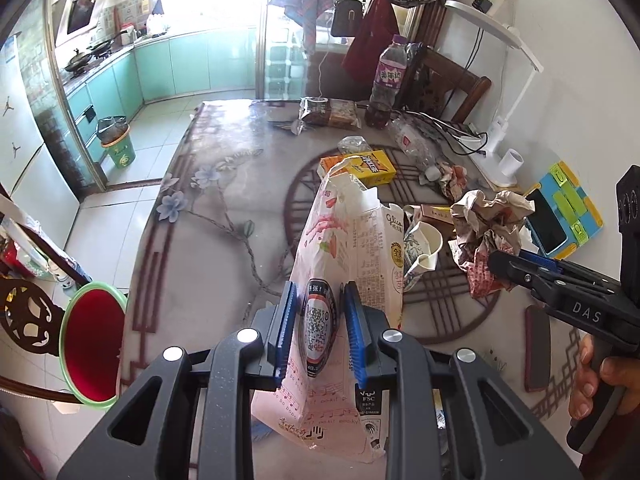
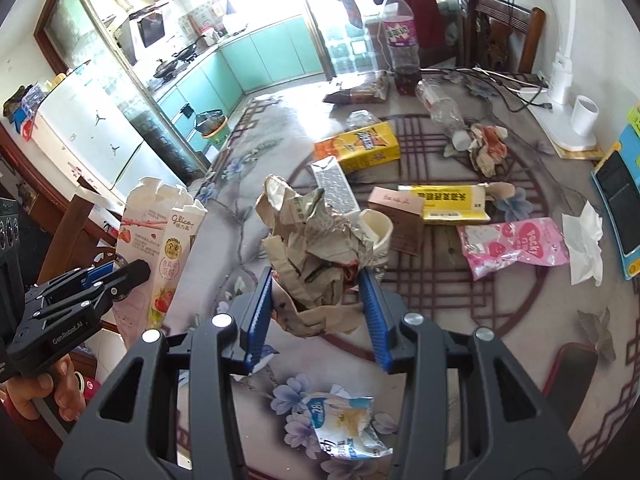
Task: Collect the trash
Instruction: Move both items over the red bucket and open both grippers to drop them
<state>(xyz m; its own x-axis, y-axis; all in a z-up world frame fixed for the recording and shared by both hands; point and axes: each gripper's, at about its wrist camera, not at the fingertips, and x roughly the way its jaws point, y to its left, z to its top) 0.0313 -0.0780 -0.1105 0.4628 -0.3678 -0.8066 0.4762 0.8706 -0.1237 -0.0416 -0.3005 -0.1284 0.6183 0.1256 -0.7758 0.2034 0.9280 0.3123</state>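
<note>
In the left wrist view my left gripper (image 1: 319,294) is shut on a torn-open pink and white snack box (image 1: 348,240), which hangs upright above the table (image 1: 216,216). A red bin with a green rim (image 1: 93,344) stands on the floor at the lower left, beside the table edge. My right gripper (image 2: 316,280) is shut on a crumpled ball of brown paper (image 2: 316,236), lifted off the table. The left gripper (image 2: 134,270) and its box (image 2: 160,240) show at the left of the right wrist view. A person's hand holds each gripper handle.
Still lying on the table are a yellow carton (image 2: 360,144), a yellow medicine box (image 2: 452,204), a pink wrapper (image 2: 516,244), a tissue (image 2: 584,240), a torn blue wrapper (image 2: 348,428) and a paper cup (image 2: 378,228). A tall bottle (image 1: 388,76) and a lamp base (image 2: 564,92) stand at the back.
</note>
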